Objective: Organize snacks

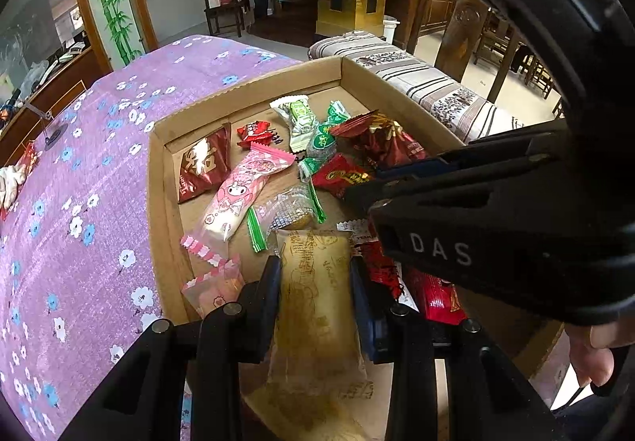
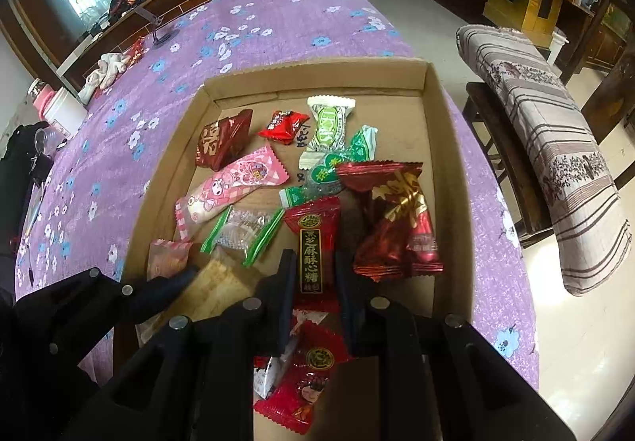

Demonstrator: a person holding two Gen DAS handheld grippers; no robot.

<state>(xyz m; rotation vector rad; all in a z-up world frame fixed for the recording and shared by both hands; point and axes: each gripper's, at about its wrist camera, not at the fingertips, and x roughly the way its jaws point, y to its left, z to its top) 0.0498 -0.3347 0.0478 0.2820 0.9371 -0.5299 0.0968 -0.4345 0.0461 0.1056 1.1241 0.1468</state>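
A shallow cardboard tray [image 1: 246,92] [image 2: 317,76] on a purple flowered tablecloth holds several wrapped snacks. My left gripper [image 1: 315,276] is shut on a long tan translucent packet [image 1: 313,302] at the tray's near edge. In the right wrist view the left gripper [image 2: 174,282] and tan packet [image 2: 226,278] show at lower left. My right gripper [image 2: 316,268] is shut on a red candy with a black label [image 2: 313,238]. The left wrist view shows the right gripper [image 1: 365,191] coming in from the right onto the red candy [image 1: 337,175].
Also in the tray: a pink packet [image 2: 238,183], a dark red pouch [image 2: 222,143], a green-and-white candy [image 2: 327,123], a big dark red bag [image 2: 393,215] and a red packet [image 2: 305,377] under my right gripper. A striped bench cushion [image 2: 555,147] runs along the table's right side.
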